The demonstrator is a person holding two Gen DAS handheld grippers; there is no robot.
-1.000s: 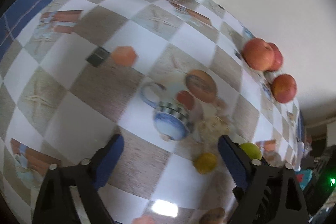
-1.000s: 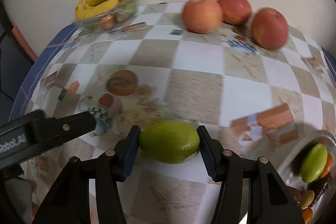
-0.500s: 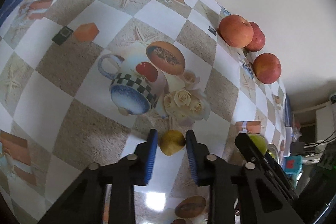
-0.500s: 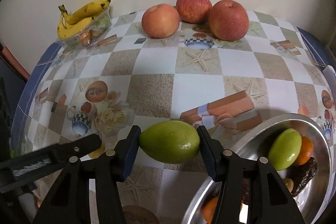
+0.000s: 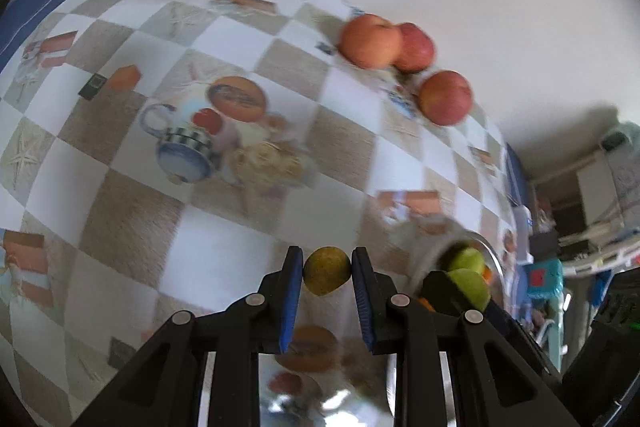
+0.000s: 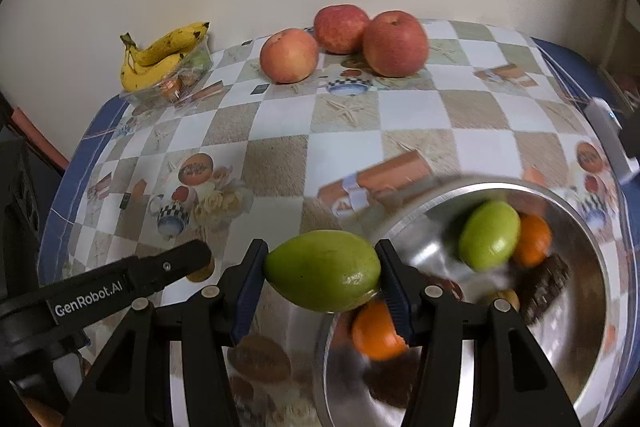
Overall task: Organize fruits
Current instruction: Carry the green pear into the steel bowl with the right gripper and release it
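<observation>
My left gripper (image 5: pixel 326 273) is shut on a small yellow-green fruit (image 5: pixel 327 270) and holds it above the tablecloth. My right gripper (image 6: pixel 322 273) is shut on a large green mango (image 6: pixel 322 270), held at the left rim of a steel bowl (image 6: pixel 600 259). The bowl holds another green fruit (image 6: pixel 489 235), oranges (image 6: pixel 532 239) and dark pieces. In the left wrist view the mango (image 5: pixel 472 283) and the bowl's rim (image 5: pixel 490 251) show at the right. The left gripper's arm (image 6: pixel 120 287) shows at the left of the right wrist view.
Three red apples (image 6: pixel 394 43) sit at the table's far side by the wall. A clear tray with bananas (image 6: pixel 160 57) stands at the far left corner. The checked tablecloth (image 6: pixel 344 131) covers the table. Furniture stands beyond the right edge (image 5: pixel 592 211).
My left gripper closed on the small yellow-green fruit and lifted it. My right gripper carried the mango right, to the steel bowl's rim.
</observation>
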